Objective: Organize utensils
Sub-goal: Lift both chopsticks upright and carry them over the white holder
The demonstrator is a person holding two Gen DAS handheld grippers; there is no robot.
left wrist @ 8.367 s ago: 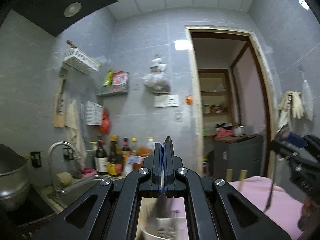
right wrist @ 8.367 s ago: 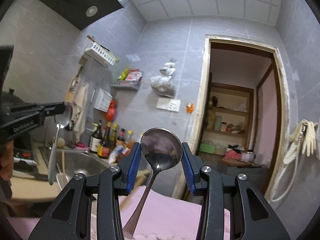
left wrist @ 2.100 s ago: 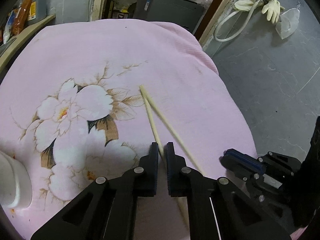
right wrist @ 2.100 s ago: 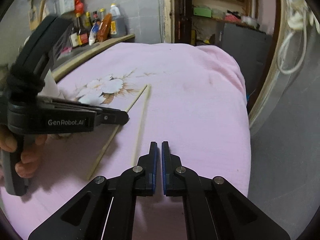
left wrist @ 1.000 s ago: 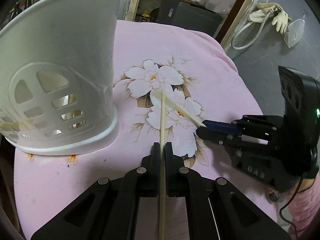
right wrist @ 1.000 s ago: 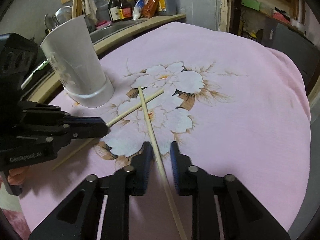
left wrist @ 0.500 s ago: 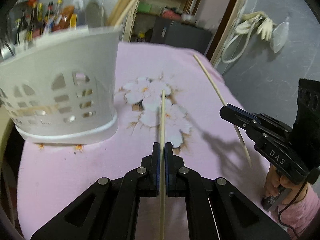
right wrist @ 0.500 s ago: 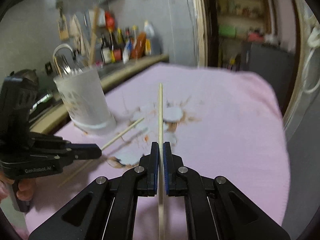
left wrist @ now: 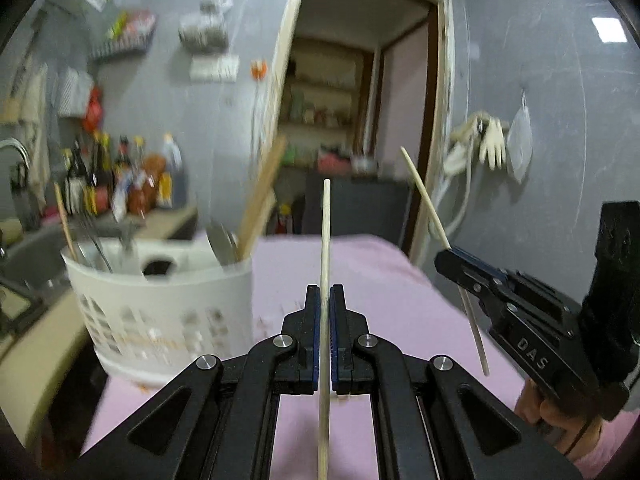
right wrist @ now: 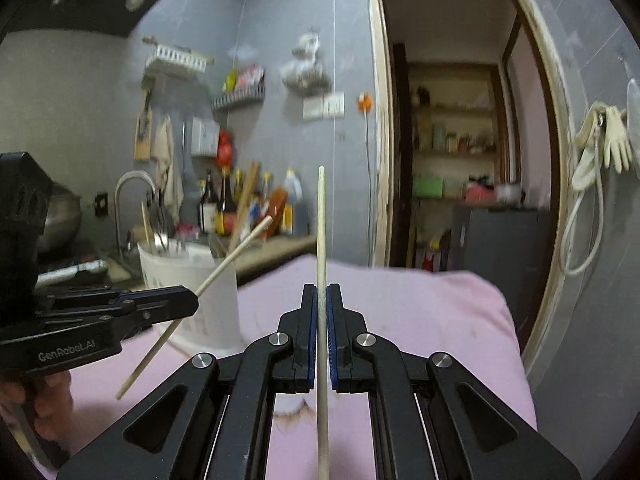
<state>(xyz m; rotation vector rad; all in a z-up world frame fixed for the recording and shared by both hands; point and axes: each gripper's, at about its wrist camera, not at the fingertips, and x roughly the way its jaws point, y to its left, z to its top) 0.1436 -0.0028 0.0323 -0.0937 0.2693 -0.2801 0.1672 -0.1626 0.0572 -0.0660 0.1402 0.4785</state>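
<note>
Above the pink floral cloth [left wrist: 372, 272], both grippers are lifted clear of the table, each clenched on a single wooden chopstick. Seen from its own camera, the left gripper [left wrist: 325, 308] pinches the left chopstick [left wrist: 325, 248] between its blue pads, the stick running straight up the middle of the view with its tip against the dark doorway. The right gripper [right wrist: 321, 306] grasps the right chopstick [right wrist: 321, 232] the same way — upright between the closed fingers, its lower end passing down between the black arms.

From the left wrist view, the right gripper [left wrist: 450, 256] appears at the right edge with its chopstick [left wrist: 432, 212] tilted, tip leaning left and upward. From the right wrist view, the left gripper [right wrist: 188, 298] sits at the left, its chopstick [right wrist: 224, 268] slanting up to the right in front of the white utensil holder [right wrist: 216, 316].

That perforated holder [left wrist: 160, 312] stands on the cloth near the sink side, already bristling with utensils — a spoon [left wrist: 220, 242], wooden sticks [left wrist: 260, 196] and blurred metal pieces. Sauce bottles [right wrist: 218, 208] line the counter behind.
</note>
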